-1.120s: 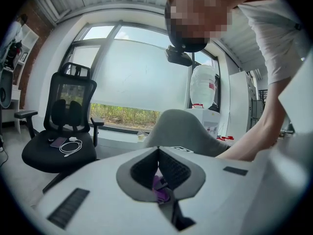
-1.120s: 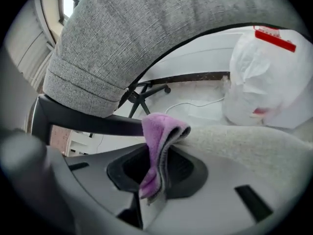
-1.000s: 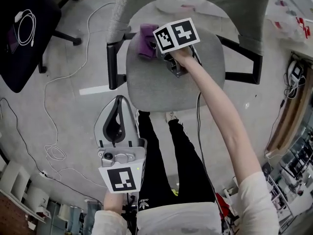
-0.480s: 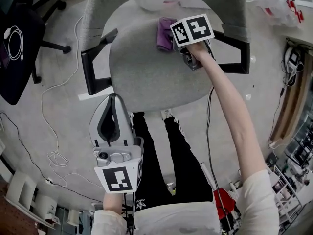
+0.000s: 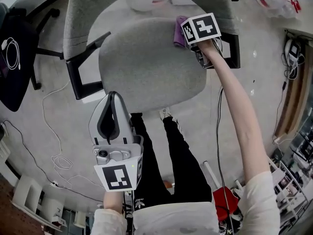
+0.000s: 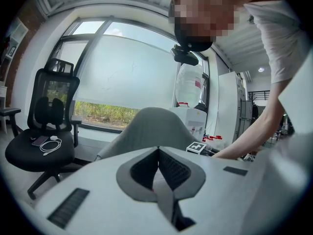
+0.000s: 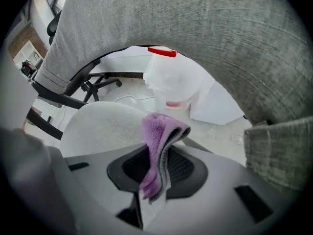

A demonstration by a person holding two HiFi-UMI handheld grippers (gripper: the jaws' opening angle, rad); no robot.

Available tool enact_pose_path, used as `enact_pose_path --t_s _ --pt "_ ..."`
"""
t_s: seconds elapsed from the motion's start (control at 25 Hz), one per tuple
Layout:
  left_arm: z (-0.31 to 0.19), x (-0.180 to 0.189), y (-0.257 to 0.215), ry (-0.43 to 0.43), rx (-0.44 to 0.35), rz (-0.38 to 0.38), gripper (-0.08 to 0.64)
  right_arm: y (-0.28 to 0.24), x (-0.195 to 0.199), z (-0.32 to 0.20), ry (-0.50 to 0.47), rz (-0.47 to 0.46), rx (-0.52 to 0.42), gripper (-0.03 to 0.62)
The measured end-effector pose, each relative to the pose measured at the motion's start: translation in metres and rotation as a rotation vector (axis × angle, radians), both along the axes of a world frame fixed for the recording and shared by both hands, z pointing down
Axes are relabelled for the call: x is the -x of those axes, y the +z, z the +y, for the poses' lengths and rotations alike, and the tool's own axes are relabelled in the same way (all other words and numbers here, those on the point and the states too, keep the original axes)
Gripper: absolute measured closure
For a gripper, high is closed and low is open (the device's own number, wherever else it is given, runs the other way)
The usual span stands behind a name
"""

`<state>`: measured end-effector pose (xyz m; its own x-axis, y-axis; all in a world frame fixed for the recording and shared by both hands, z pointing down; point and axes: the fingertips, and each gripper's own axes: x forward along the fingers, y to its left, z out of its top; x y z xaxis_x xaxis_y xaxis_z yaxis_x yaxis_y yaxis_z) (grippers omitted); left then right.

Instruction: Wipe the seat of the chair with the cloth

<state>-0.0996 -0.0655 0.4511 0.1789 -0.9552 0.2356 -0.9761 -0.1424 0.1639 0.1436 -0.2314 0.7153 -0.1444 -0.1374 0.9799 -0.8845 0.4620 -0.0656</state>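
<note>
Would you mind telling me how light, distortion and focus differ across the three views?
Head view: even, soft light on the chair seat, with the floor bowed at the edges. Left gripper view: the bright window washes out, leaving the black office chair dim; the fisheye corners are dark. Right gripper view: the backrest curves strongly; the purple cloth in the right gripper is sharp, its body blurred.

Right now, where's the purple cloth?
Head view, upper right: the purple cloth is clamped in the right tongs at the far right edge of the chair seat, by the backrest.
</note>
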Motion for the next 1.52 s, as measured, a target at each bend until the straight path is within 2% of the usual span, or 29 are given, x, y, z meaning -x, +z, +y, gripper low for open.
enact_pose_path --t_s 0.36,0.6,0.72,0.84,0.92,1.04,1.12,1.24,1.36,1.52 --pt "-0.002 -0.028 -0.002 0.027 -0.004 0.002 0.548 -0.003 -0.031 -0.002 0.025 0.117 -0.019 0.505" --pt "0.001 -0.028 0.000 0.012 0.002 -0.004 0.548 -0.007 -0.032 -0.003 0.037 0.117 -0.040 0.505" --pt "0.002 -0.019 -0.001 -0.017 0.002 -0.003 0.548 -0.029 -0.019 -0.008 0.036 0.065 -0.088 0.505" --pt "0.005 -0.004 -0.004 -0.059 -0.005 -0.010 0.548 -0.063 0.024 -0.005 0.007 -0.087 -0.124 0.505" --pt "0.008 0.008 -0.005 -0.087 -0.010 -0.024 0.548 -0.081 0.068 0.009 -0.022 -0.224 -0.101 0.505" --pt "0.012 0.026 -0.009 -0.125 -0.020 -0.041 0.548 -0.089 0.141 0.047 -0.064 -0.443 0.006 0.505" --pt "0.014 0.037 -0.013 -0.145 -0.032 -0.045 0.548 -0.082 0.186 0.079 -0.084 -0.550 0.100 0.505" --pt "0.016 0.053 -0.013 -0.165 -0.038 -0.051 0.548 -0.061 0.233 0.123 -0.114 -0.600 0.206 0.505" --pt "0.024 0.069 -0.005 -0.192 -0.015 -0.050 0.548 -0.038 0.268 0.164 -0.173 -0.582 0.284 0.505" --pt "0.031 0.084 0.000 -0.223 -0.007 -0.040 0.548 -0.016 0.294 0.189 -0.220 -0.526 0.298 0.505"
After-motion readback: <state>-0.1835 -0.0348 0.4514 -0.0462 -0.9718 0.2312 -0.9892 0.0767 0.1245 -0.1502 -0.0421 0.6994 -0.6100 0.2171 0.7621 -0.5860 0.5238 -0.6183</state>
